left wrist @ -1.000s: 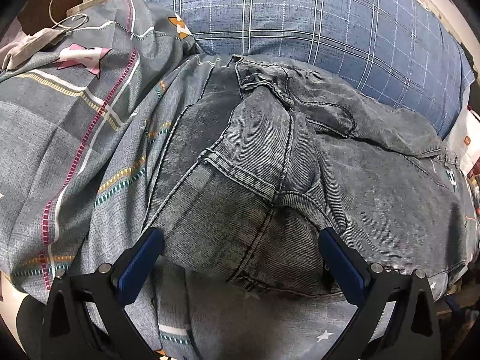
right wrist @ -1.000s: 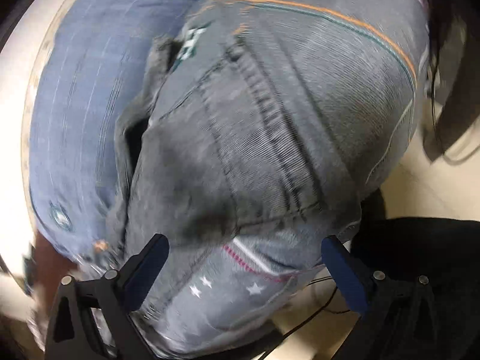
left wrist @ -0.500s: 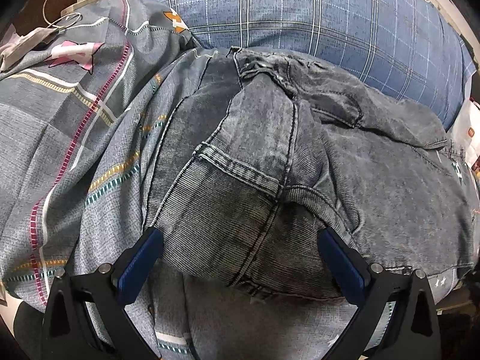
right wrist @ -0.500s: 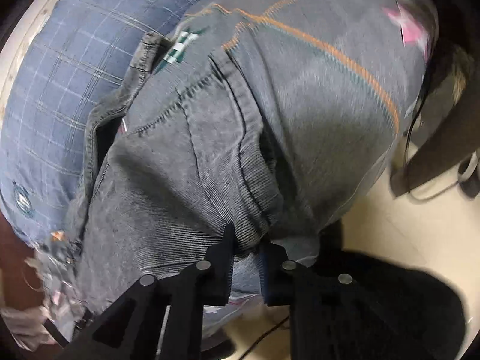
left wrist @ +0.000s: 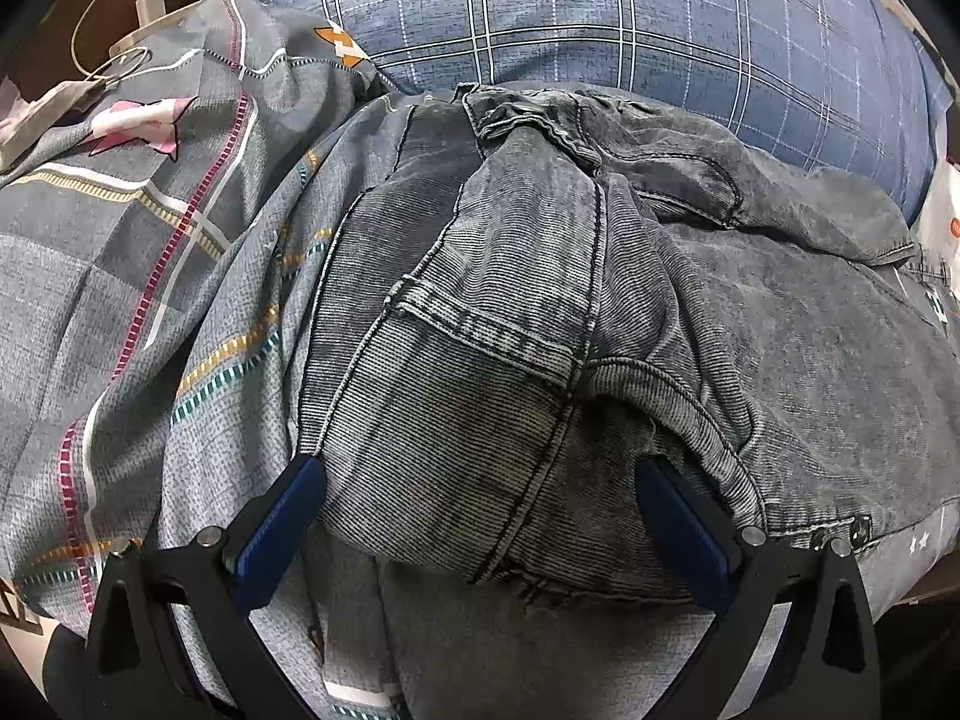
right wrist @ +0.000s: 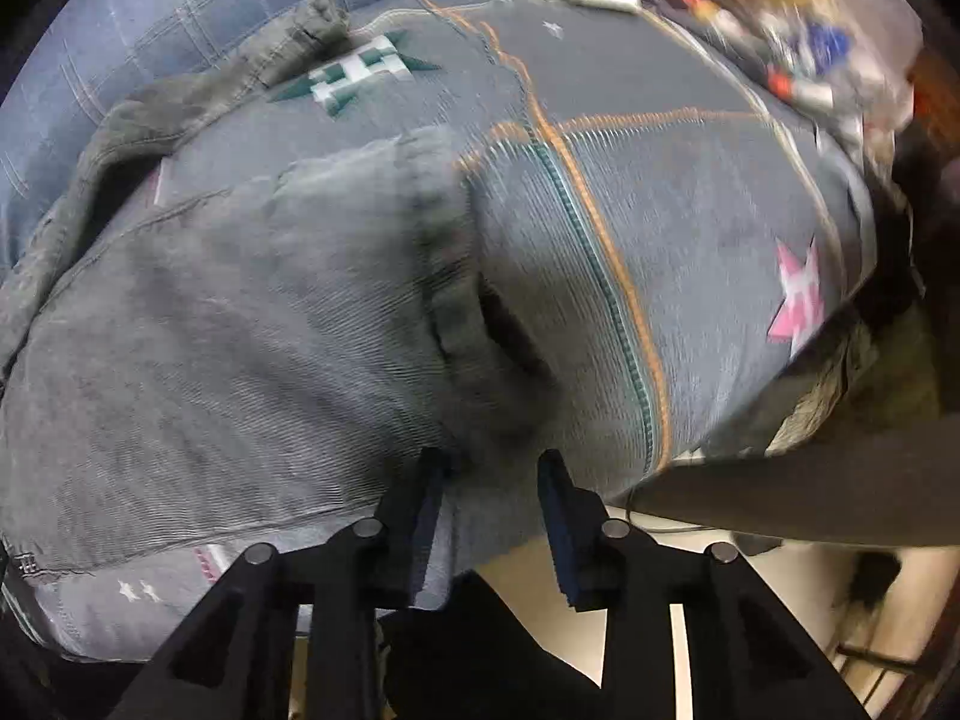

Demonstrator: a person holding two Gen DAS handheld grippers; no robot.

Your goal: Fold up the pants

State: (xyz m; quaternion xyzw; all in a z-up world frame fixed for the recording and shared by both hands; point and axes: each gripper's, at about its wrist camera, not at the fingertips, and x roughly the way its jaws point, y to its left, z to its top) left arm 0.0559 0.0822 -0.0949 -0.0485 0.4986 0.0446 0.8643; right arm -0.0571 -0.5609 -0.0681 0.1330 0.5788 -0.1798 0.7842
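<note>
Two grippers on the jeans (left wrist: 540,324) lying rumpled on the bedspread (left wrist: 120,276): left gripper (left wrist: 474,516) gapes wide around the hem, right gripper (right wrist: 492,480) looks partly closed, blur hides any pinch. I'd grab both layers before lifting. Pillow (left wrist: 600,18) crowds the far side.

No text, brand or number can be read in either view. A white package (left wrist: 943,222) at three o'clock in the left wrist view bears an orange mark too small to make out.
</note>
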